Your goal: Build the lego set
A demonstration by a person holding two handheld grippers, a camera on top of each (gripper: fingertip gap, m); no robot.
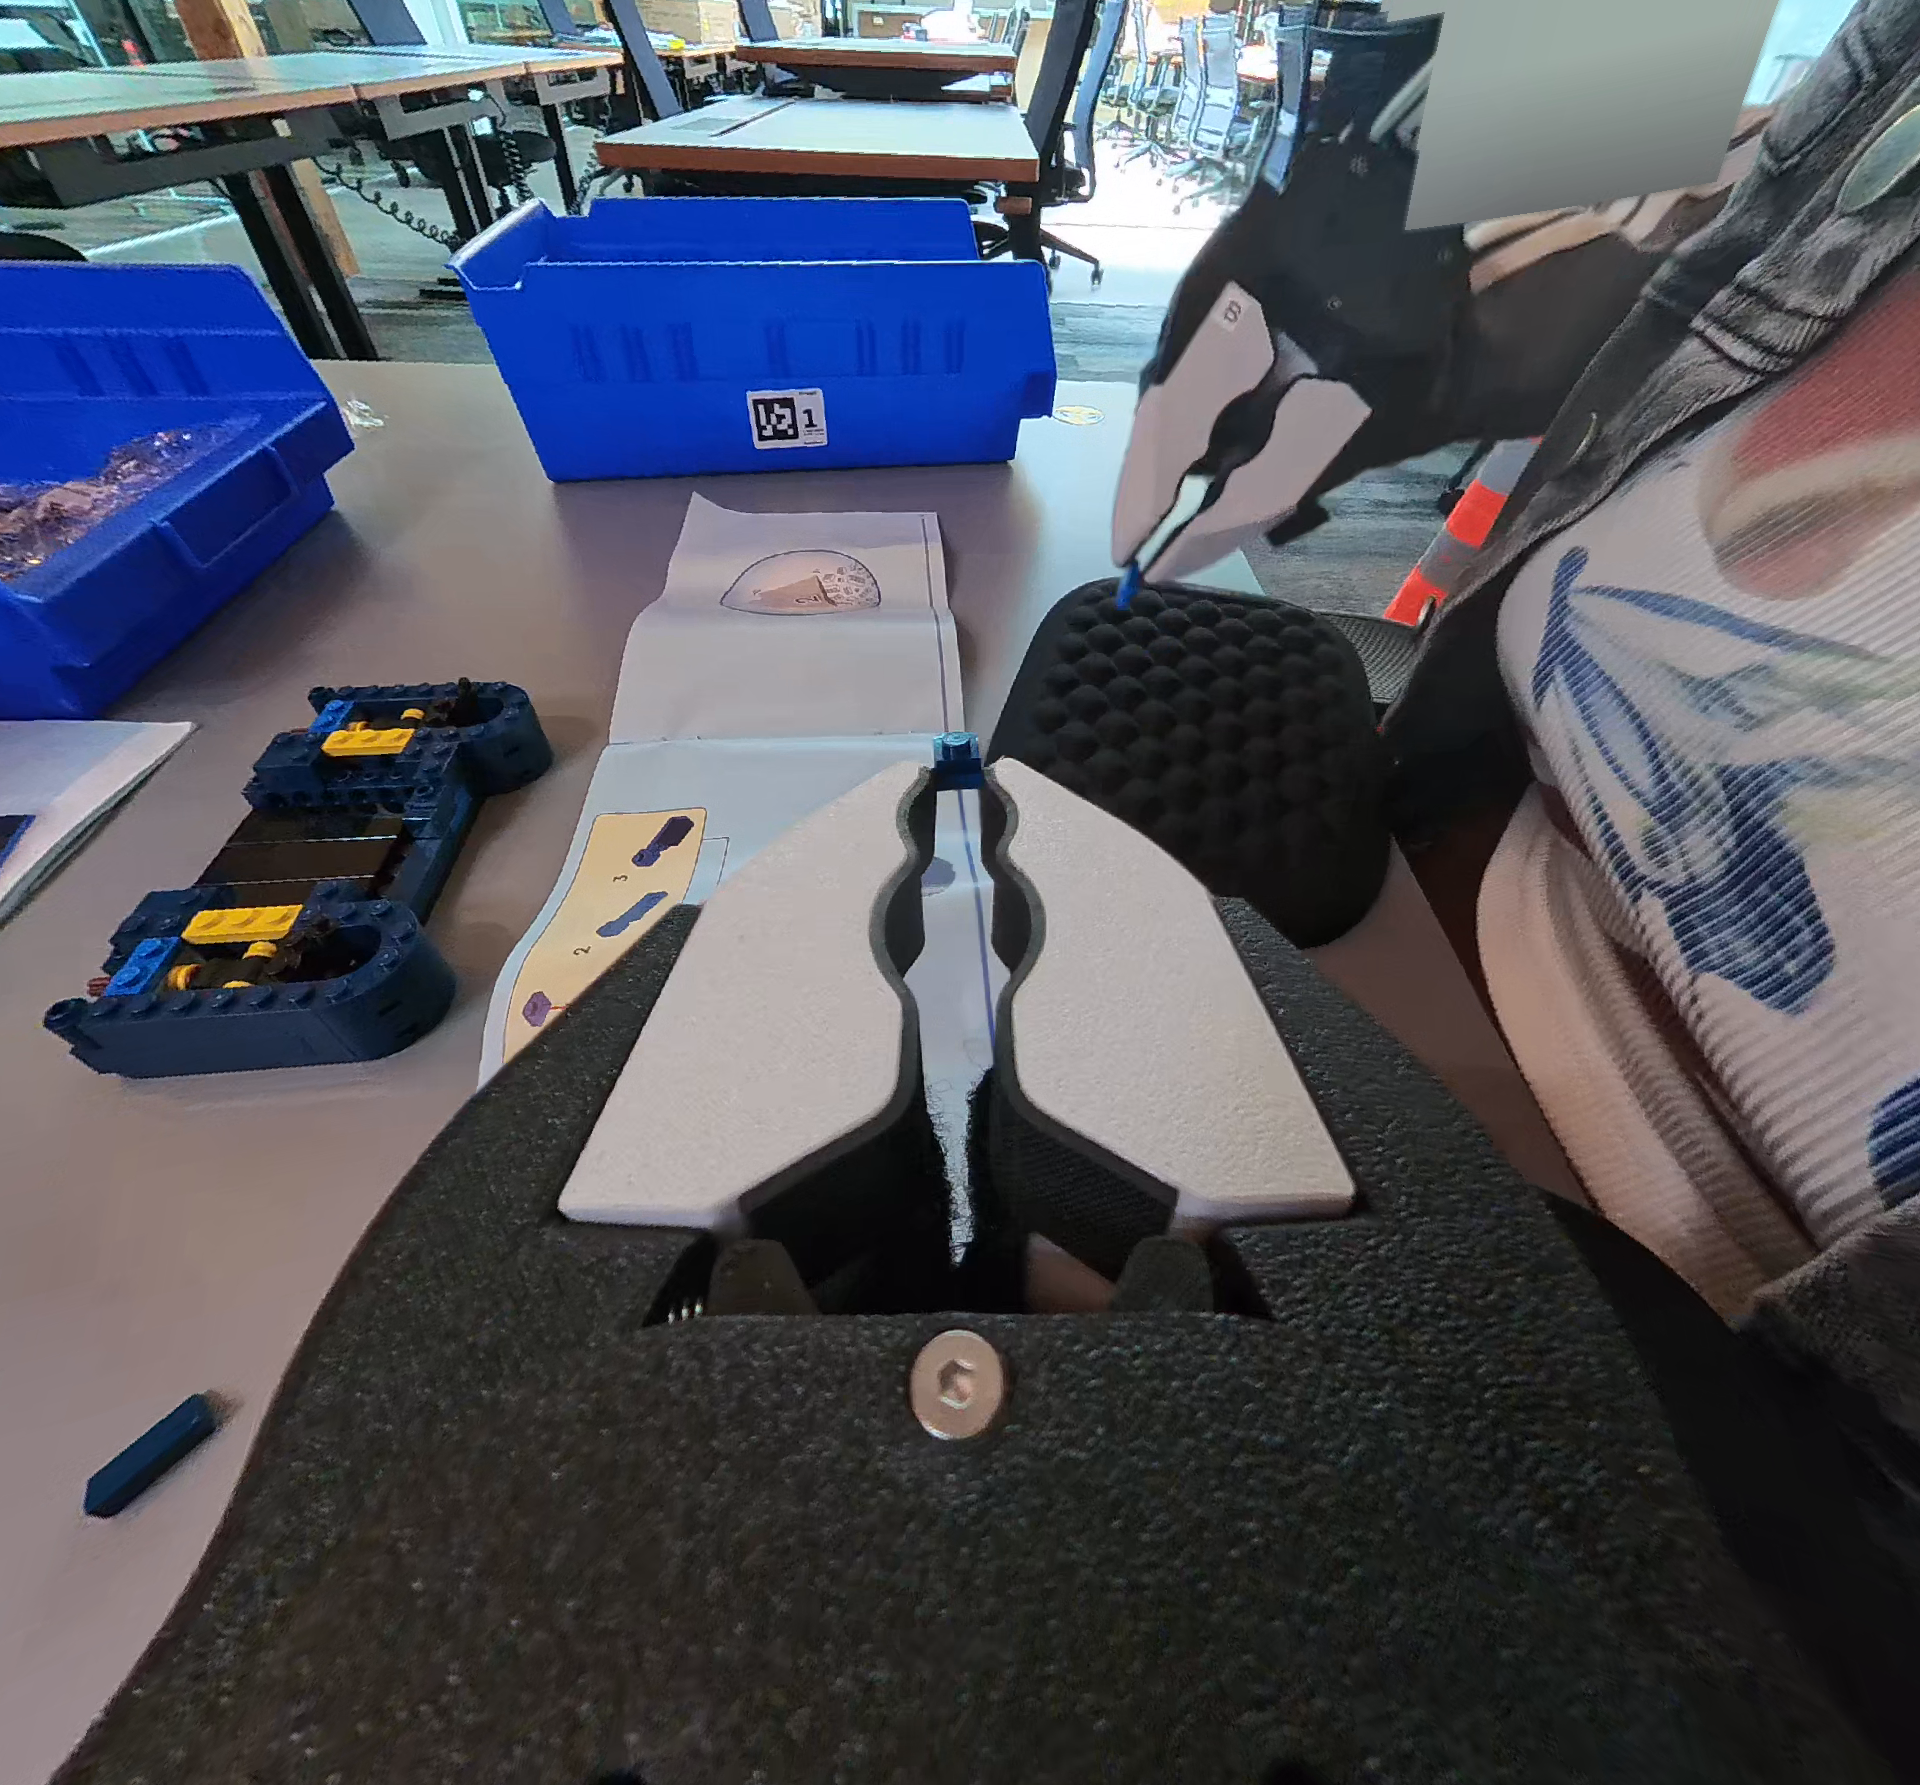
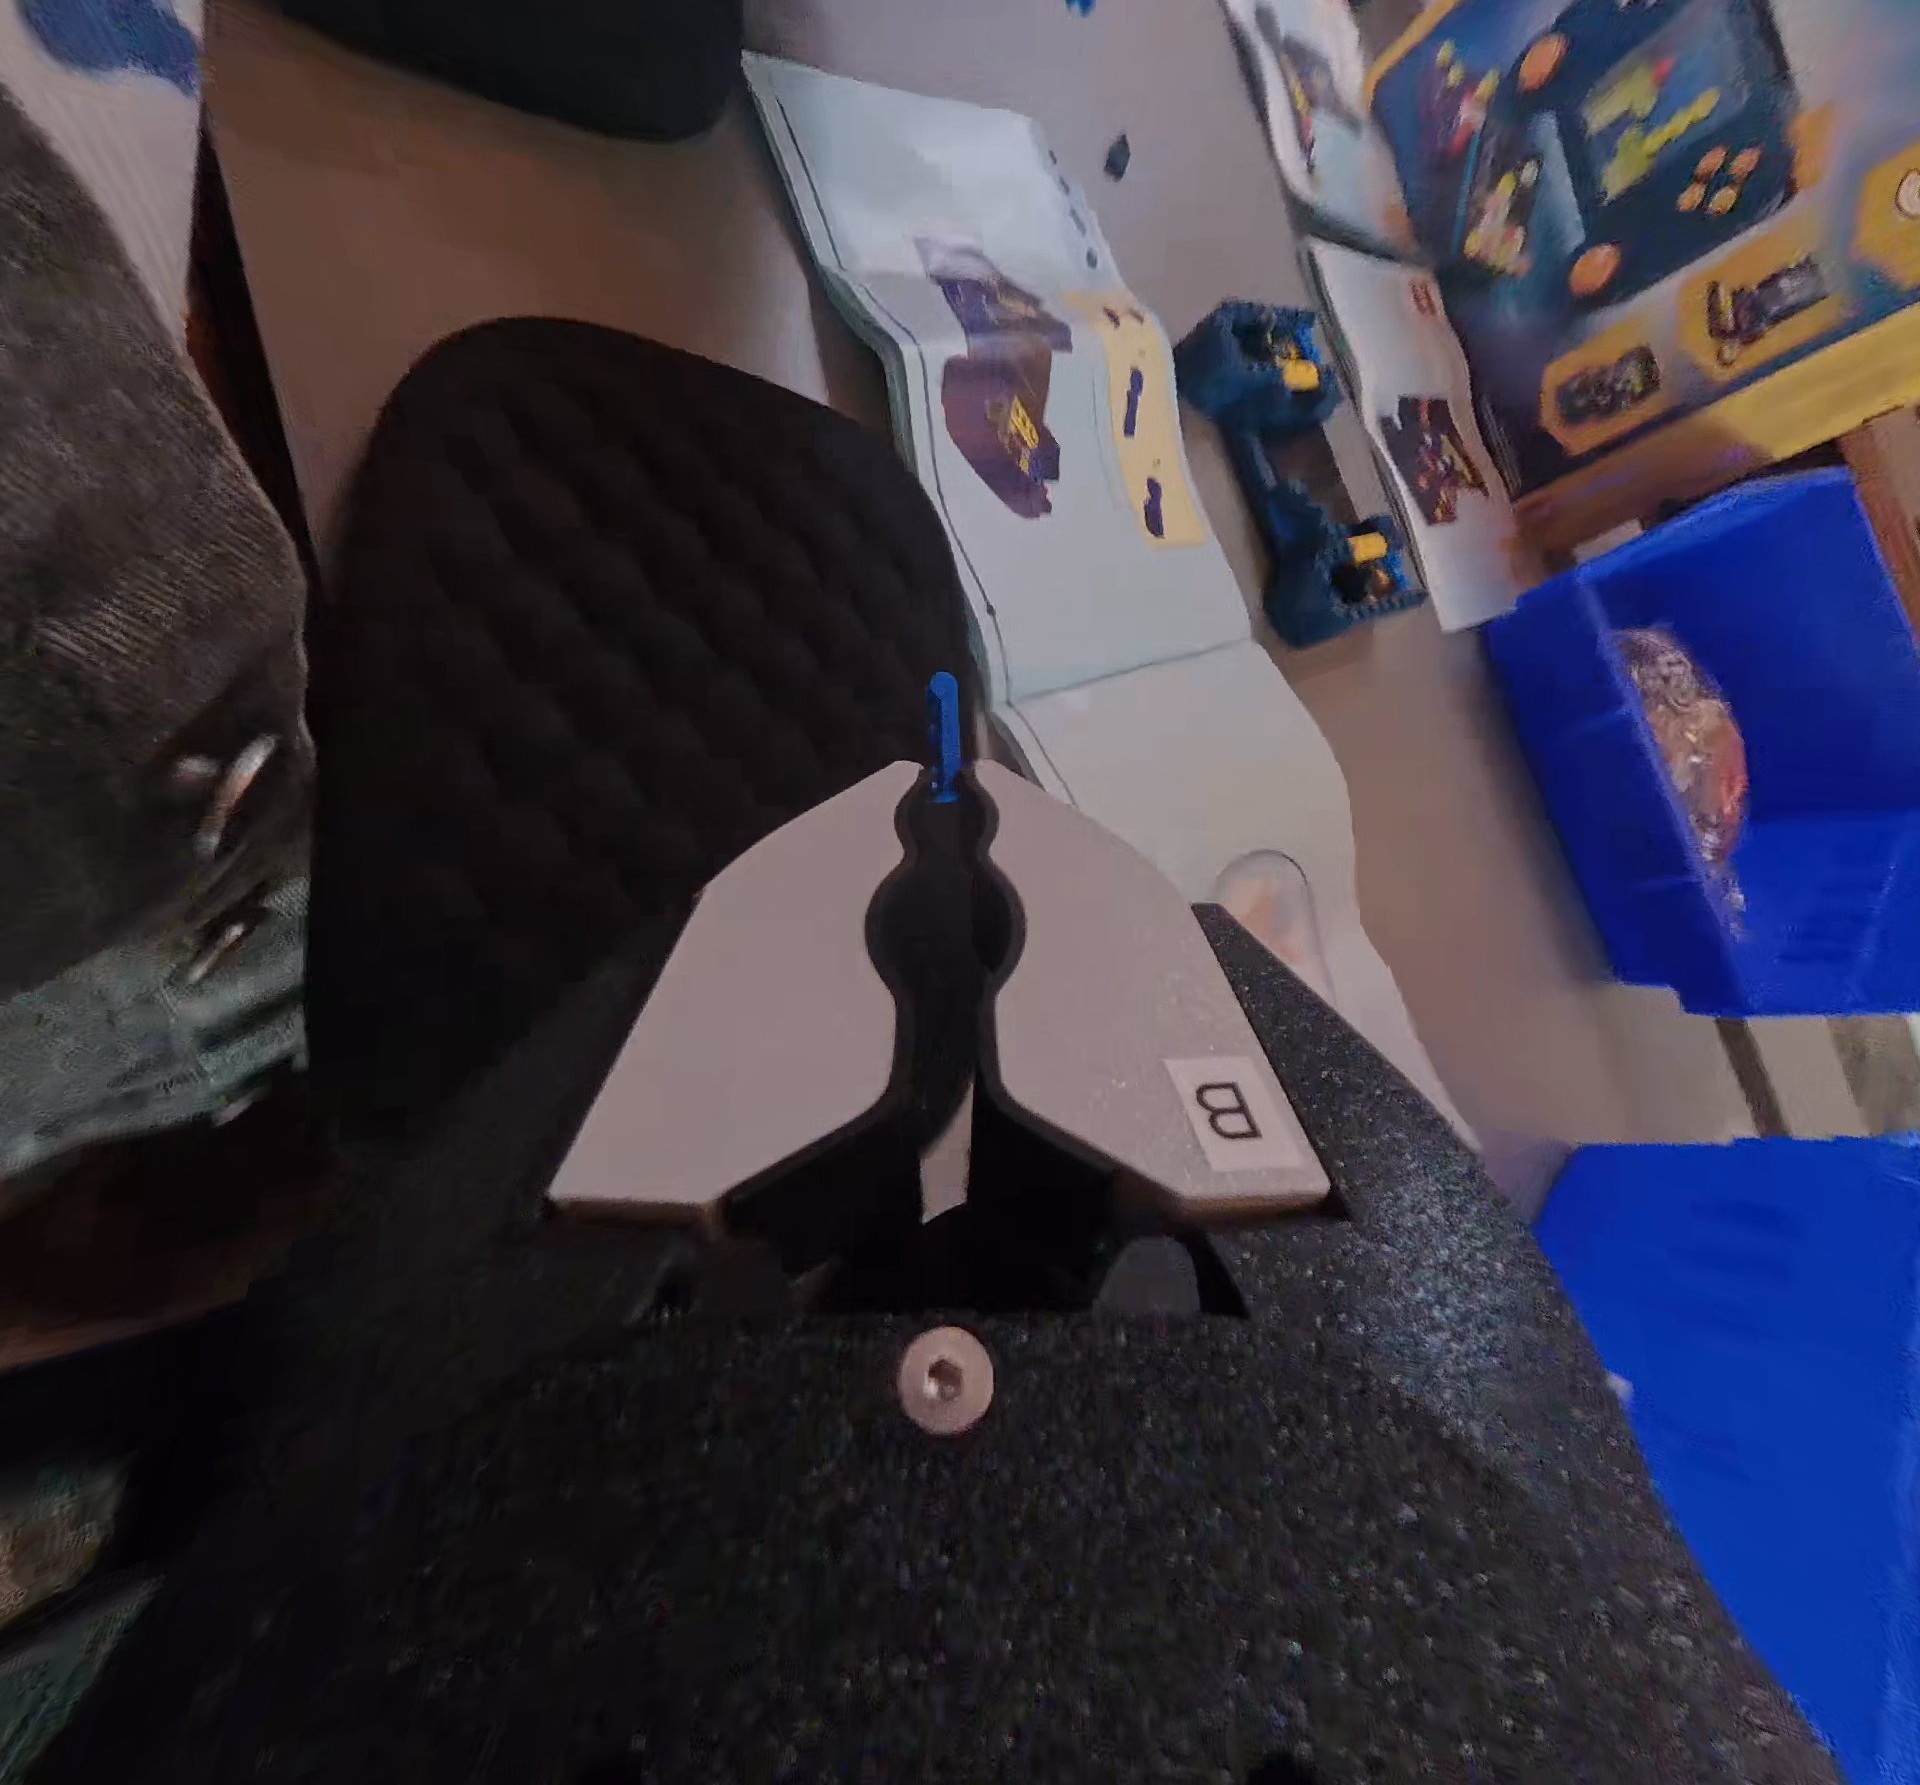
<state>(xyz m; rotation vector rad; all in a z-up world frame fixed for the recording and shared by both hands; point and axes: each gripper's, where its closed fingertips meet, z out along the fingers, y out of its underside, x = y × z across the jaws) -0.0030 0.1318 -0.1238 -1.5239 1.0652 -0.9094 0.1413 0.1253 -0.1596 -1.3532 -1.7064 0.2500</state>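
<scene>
Table [image 1: 312, 1216]: carries two blue bins [image 1: 758, 333], an open instruction booklet [image 1: 790, 655] and a black dimpled foam pad [image 1: 1195, 727]
Brick chassis [image 1: 301, 883]: dark blue, flat beside the booklet, apart from both grippers
My left gripper [image 1: 958, 771]: tips pinch a small blue studded brick [image 1: 956, 759], stud outward, above the booklet
My right gripper [image 2: 940, 779]: clamped on a thin blue pin [image 2: 942, 727], held over the foam pad

Both grippers [image 1: 956, 774] [image 2: 940, 779] have pale wavy-edged fingers [image 1: 790, 987], black speckled bodies, one silver screw [image 1: 957, 1384]; the person wears a white blue-patterned top [image 1: 1683, 800], perhaps ribbed.
</scene>
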